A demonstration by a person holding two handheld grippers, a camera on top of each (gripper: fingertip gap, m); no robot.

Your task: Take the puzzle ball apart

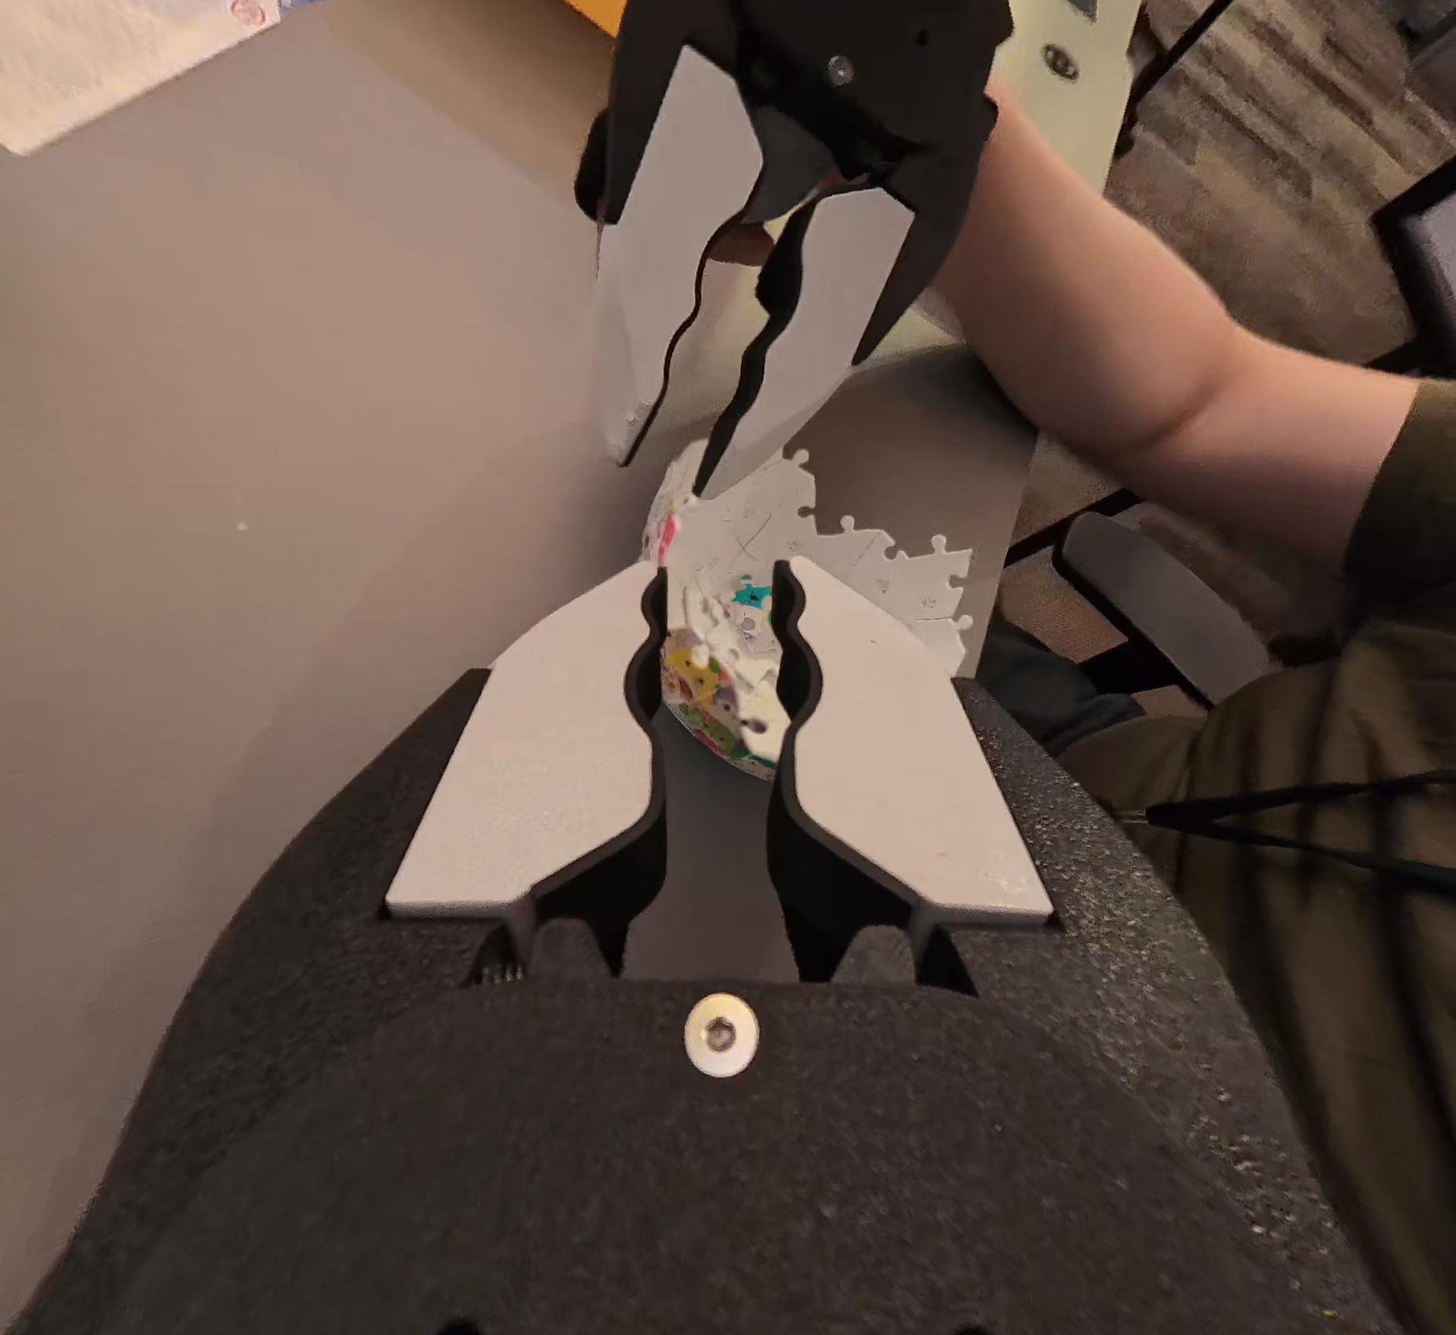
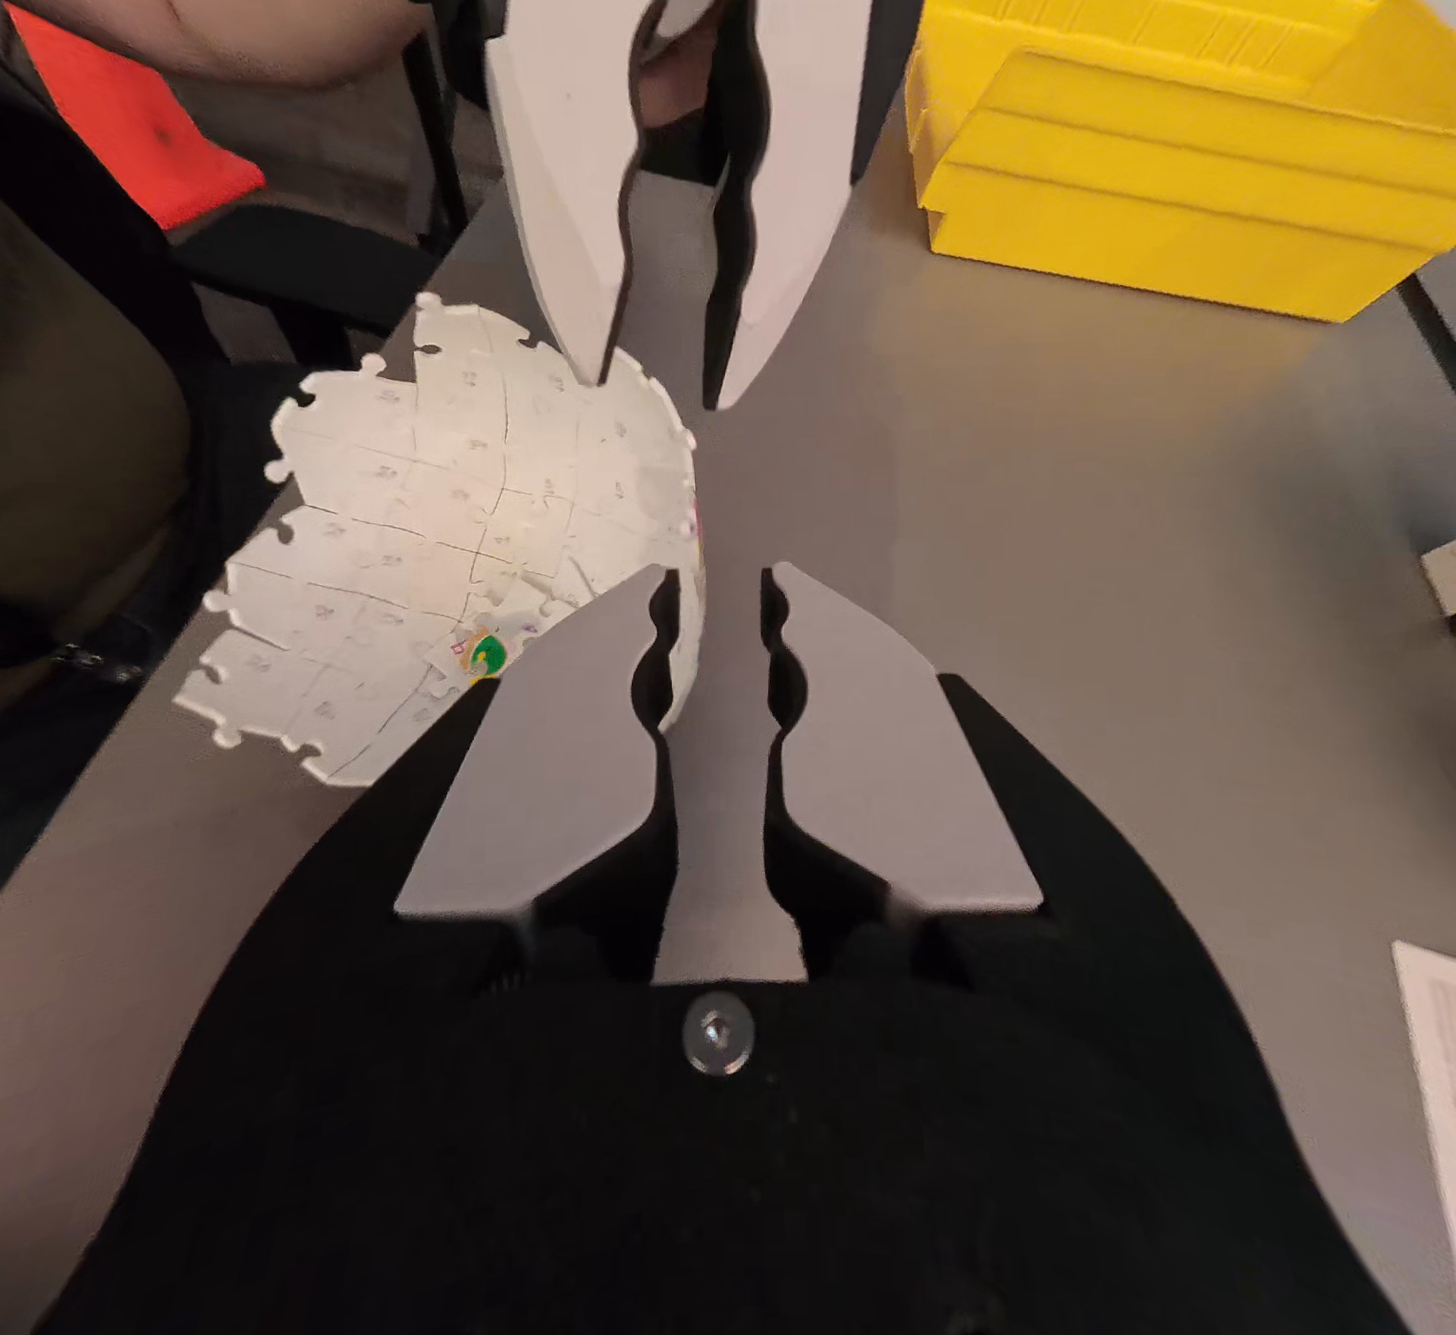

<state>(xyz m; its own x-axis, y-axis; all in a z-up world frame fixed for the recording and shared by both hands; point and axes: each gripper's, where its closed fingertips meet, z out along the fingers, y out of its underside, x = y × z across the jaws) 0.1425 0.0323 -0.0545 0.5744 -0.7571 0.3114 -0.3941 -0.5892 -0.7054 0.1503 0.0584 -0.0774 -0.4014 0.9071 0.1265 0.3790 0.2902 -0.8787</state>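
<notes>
Puzzle ball (image 2: 441,509) shell at table edge (image 2: 236,565), jaws parted.

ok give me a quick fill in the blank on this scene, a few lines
1. The storage bin on the table is coloured ___.
2. The puzzle ball is an open shell whose inner side is mostly ___.
3. The left claw and the right claw both have their jaws ___.

Missing words: yellow; white; open
</notes>
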